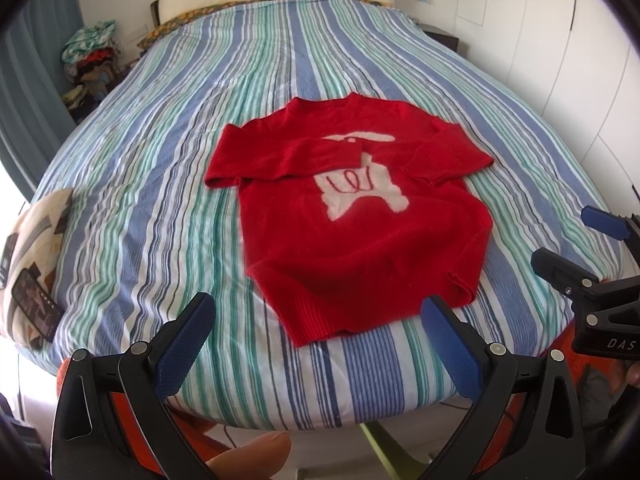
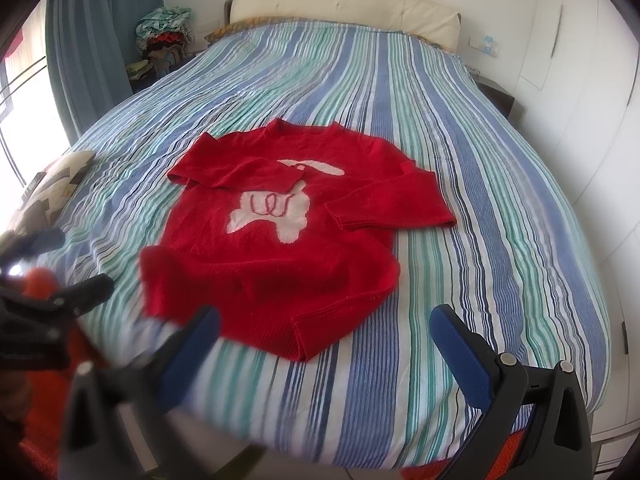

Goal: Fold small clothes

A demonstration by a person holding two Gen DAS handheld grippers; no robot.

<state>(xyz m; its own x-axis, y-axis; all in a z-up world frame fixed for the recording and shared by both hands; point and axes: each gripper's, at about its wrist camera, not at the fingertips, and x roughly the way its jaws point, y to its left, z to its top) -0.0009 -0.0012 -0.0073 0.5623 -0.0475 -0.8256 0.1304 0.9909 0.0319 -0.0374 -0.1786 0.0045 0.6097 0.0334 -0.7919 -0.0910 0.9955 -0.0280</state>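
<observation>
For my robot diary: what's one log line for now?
red knitted sweater: flat on striped bedspread, sleeves folded in | left claw: open | right claw: open

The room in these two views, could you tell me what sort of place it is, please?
Most likely a home bedroom. A wide bed with a striped cover fills the view, with a padded cream headboard at its far end and a curtain beside it. A red sweater lies flat on the cover.

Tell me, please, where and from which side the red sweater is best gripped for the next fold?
Probably at the hem corners of the red sweater, coming from the near edge of the bed. Both sleeves already lie folded across the chest, and the ribbed hem is nearest the open left gripper and right gripper, so it can be lifted towards the collar.
</observation>
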